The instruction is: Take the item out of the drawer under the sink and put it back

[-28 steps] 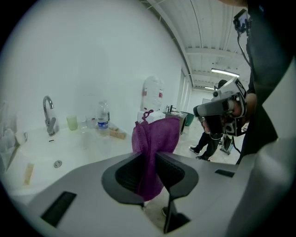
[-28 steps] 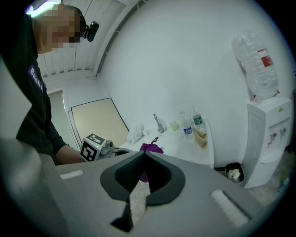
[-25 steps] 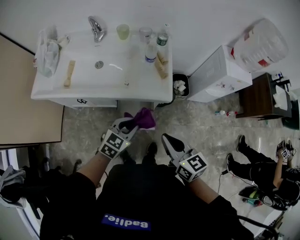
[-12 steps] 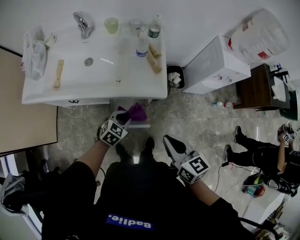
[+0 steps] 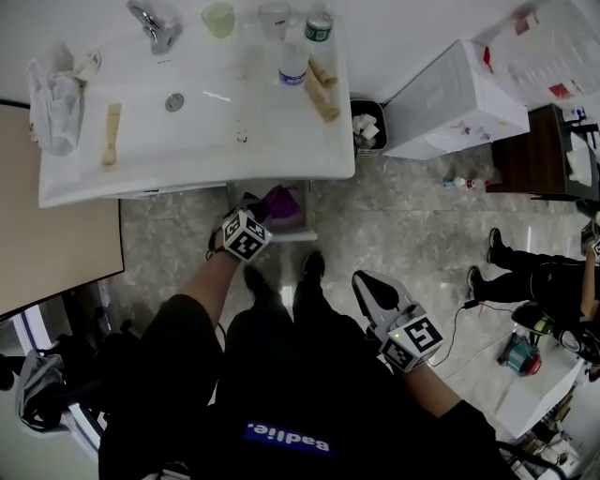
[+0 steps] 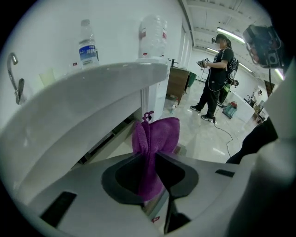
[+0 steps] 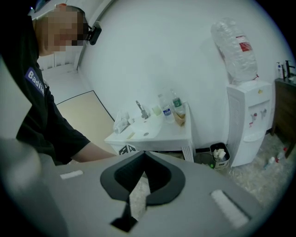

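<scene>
My left gripper [image 5: 264, 215] is shut on a purple cloth [image 5: 280, 203], which hangs bunched between its jaws just below the front edge of the white sink [image 5: 197, 141]. Under the cloth is the open white drawer [image 5: 286, 235]. In the left gripper view the purple cloth [image 6: 152, 139] rises from the left gripper's [image 6: 150, 157] pinch, close under the sink rim [image 6: 92, 92]. My right gripper [image 5: 364, 281] hangs back by my right leg, away from the sink. Its jaws meet at the tips with nothing between them, as the right gripper [image 7: 144, 155] shows.
On the sink stand a faucet [image 5: 150, 23], cups, bottles [image 5: 292, 70] and a crumpled bag [image 5: 54, 94]. A waste bin [image 5: 367, 127] and a water dispenser [image 5: 459, 94] stand to its right. A beige panel [image 5: 47, 216] is at left. A person [image 5: 534, 281] stands at right.
My left gripper has sunk with the purple cloth, from in front of the sink to just under its front edge over the drawer. The right gripper dropped a little.
</scene>
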`<state>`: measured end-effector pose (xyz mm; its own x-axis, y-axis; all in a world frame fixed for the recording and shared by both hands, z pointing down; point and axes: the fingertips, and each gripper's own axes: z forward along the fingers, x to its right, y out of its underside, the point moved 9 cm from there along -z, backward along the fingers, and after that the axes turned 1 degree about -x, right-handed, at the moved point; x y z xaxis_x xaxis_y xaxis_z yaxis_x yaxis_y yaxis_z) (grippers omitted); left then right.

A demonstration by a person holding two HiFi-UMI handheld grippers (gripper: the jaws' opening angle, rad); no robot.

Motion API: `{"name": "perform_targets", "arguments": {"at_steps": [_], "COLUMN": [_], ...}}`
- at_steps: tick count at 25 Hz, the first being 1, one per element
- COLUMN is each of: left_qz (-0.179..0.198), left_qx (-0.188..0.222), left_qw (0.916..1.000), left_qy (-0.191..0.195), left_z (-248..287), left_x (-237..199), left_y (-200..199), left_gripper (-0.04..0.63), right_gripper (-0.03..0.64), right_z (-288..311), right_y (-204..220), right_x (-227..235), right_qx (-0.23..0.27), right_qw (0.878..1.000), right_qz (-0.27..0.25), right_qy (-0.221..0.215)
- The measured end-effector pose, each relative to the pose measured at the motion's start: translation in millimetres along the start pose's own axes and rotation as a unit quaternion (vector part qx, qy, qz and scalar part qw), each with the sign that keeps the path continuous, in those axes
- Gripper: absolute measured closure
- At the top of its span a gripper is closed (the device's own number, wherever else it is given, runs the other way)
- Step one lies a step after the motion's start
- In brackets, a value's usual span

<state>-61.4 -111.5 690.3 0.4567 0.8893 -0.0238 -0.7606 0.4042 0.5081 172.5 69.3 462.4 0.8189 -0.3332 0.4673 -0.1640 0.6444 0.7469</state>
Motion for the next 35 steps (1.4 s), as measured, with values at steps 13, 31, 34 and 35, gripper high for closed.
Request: {"name": "perform_targets", "arguments": {"at_steps": [13,31,34,35], "left_qz": [0.054,0.09,0.086,0.082], "left_qx": [-0.085,-0.106,-0.099,-0.093], "left_qw": [0.9949,0.9902,0.9914,0.9922], "left_qy": [0.001,0.009,0.008,0.006], "left_z": [87.7,106.8,92.1,85.8], "left_x": [-15.7,-10.0,-10.9,-12.2], "left_y": [25.2,11.8,5.6,2.2], "left_gripper": [0.505,0.478,0.471,0.471], "right_gripper": [0.615,0.614,0.614,0.614], "right_z": [1.5,4.1,6.0,6.9], "right_y": [33.9,40.0,32.7,30.3], "right_x": [24.8,29.8,24.0,22.3], "right_qx": [-0.039,-0.049,-0.04,-0.037], "right_qw": [0.999,0.999,0.999,0.999], "right_qz": [0.008,-0.014,-0.02,-0.021], "right_qy": [0.024,0.013,0.002,-0.001]}}
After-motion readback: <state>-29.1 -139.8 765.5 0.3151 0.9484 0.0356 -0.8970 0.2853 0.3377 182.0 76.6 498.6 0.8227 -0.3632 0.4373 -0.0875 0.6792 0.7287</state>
